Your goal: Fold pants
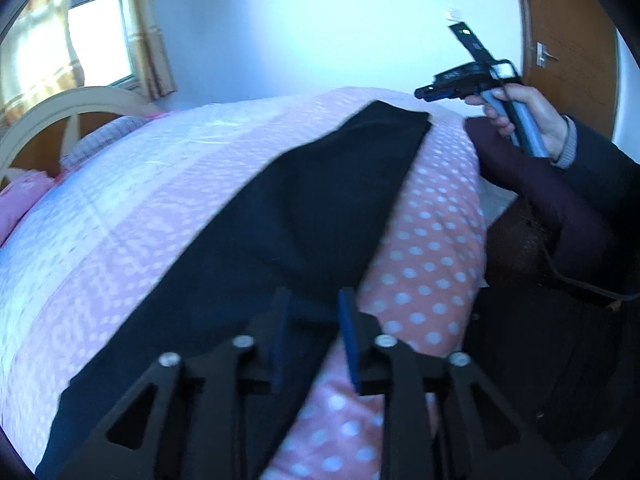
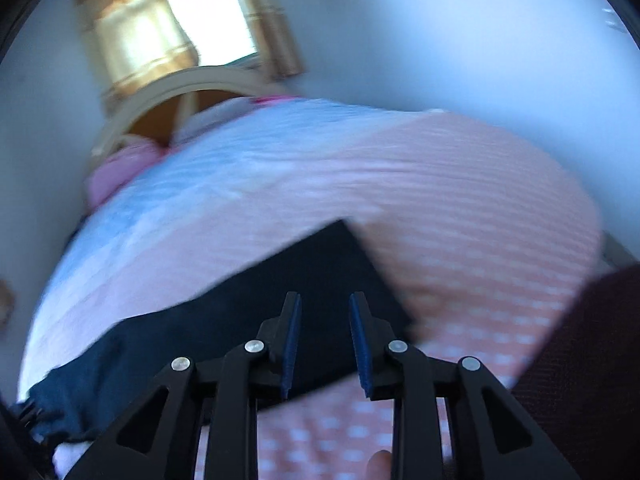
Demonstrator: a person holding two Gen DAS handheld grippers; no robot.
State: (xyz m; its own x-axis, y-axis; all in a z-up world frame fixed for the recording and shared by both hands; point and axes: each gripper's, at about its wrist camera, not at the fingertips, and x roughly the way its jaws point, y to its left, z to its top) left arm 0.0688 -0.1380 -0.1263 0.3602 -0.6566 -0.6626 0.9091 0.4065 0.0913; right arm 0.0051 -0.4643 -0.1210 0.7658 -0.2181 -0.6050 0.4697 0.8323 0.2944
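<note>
Left gripper (image 1: 314, 330): nearest item in its own view. Blue-padded fingers stand apart with a clear gap, nothing clamped between them. It hangs low over the near end of the pants; whether the pads touch the cloth cannot be told through the blur. Position reads as ready to take hold of that end for a fold.

Right gripper (image 2: 325, 338): fingers likewise parted, empty. It is poised above the other end of the garment, near the squared corner. In the left wrist view the same tool is seen raised above the bed's far edge, held by a hand (image 1: 524, 116) in a dark sleeve, tilted toward the fabric.

Pants (image 1: 280, 216): dark, laid flat as one long narrow strip running diagonally across the bed, apparently already doubled leg on leg. One end finishes in a clean straight edge (image 2: 352, 264); the opposite end looks bunched (image 2: 60, 408). Laid out straight, presumably so the ends can be brought together.

Bedspread (image 1: 424, 248): pink with white dots nearest, a paler white-blue band beyond. It serves as the folding surface.

Headboard (image 1: 60, 108): curved, cream, with pink pillows (image 1: 20, 200) at its foot.

Window (image 1: 96, 36): bright, gold curtains either side. Wooden door (image 1: 568, 40) at far right.
</note>
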